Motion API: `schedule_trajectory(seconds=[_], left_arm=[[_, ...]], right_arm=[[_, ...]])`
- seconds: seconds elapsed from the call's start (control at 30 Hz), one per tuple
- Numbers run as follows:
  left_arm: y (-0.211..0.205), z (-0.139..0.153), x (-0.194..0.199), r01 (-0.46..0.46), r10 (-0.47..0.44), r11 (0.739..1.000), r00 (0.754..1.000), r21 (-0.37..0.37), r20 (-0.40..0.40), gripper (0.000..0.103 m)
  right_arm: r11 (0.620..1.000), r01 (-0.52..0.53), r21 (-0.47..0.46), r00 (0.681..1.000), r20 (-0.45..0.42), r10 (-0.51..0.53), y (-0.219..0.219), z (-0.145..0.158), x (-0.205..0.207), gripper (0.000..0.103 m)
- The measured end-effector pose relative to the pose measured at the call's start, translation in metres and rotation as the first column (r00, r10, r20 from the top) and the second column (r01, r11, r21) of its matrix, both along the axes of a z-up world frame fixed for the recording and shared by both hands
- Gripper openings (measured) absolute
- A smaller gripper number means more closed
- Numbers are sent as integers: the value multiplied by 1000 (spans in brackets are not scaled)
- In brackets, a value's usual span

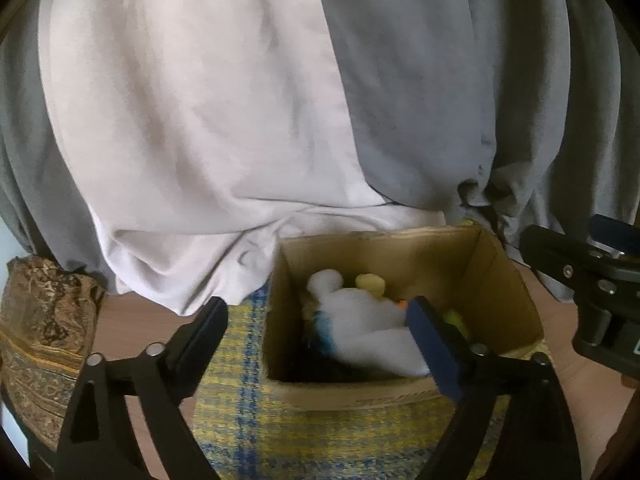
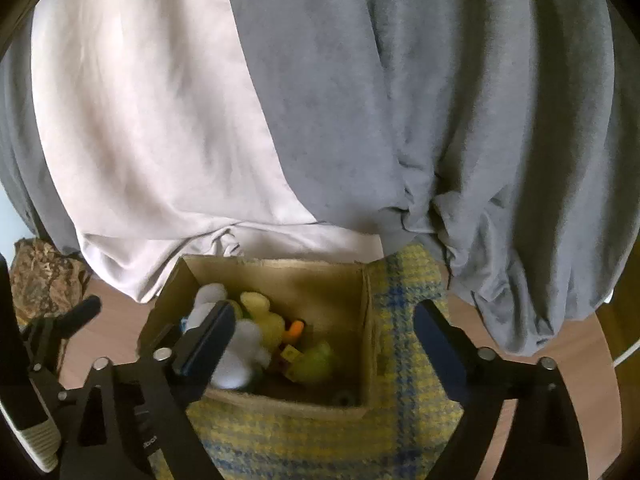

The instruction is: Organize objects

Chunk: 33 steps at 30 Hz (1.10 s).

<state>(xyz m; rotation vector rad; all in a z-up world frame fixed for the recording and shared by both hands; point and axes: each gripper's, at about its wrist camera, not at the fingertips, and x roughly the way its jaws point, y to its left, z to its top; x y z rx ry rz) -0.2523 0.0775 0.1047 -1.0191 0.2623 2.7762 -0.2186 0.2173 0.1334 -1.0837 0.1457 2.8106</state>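
Toys dumped in the cardboard box [image 1: 496, 280]

We've got the left gripper [image 1: 318, 338] and right gripper [image 2: 324, 338] both spread wide, empty, above the box so the white plush [image 1: 368, 328] stays put.

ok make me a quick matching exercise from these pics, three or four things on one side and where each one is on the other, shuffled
Things:
1. white plush toy
2. cardboard box
3. patterned brown cushion
4. white and grey curtains

Places:
a. hanging behind the box
b. on the floor, far left
c. inside the box
d. on the yellow and blue cloth

Pairs: 1-c, 2-d, 3-b, 4-a
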Motion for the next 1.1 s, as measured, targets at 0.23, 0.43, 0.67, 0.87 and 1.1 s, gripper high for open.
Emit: schedule_trajectory(seconds=[0.23,0.43,0.67,0.87,1.1], left_arm=[[-6,-1,9,-40,40,999,999,-13,-7,102],[-10,-3,22,-59,59,998,998,-17,-18,102],[-19,-9,41,-93,93,996,995,-7,-26,102],[-28,-17,57,-110,110,994,994,19,-7,102],[-35,-28,76,-119,119,993,993,24,10,102]], right_arm=[[1000,22,-14,999,35,-21,3,-5,7,99],[999,28,-31,999,30,-27,4,-9,22,99],[999,40,-24,999,11,-39,2,-12,44,99],[998,52,-31,999,13,-52,1,-17,64,99],[998,55,-44,998,15,-54,-1,-23,86,99]])
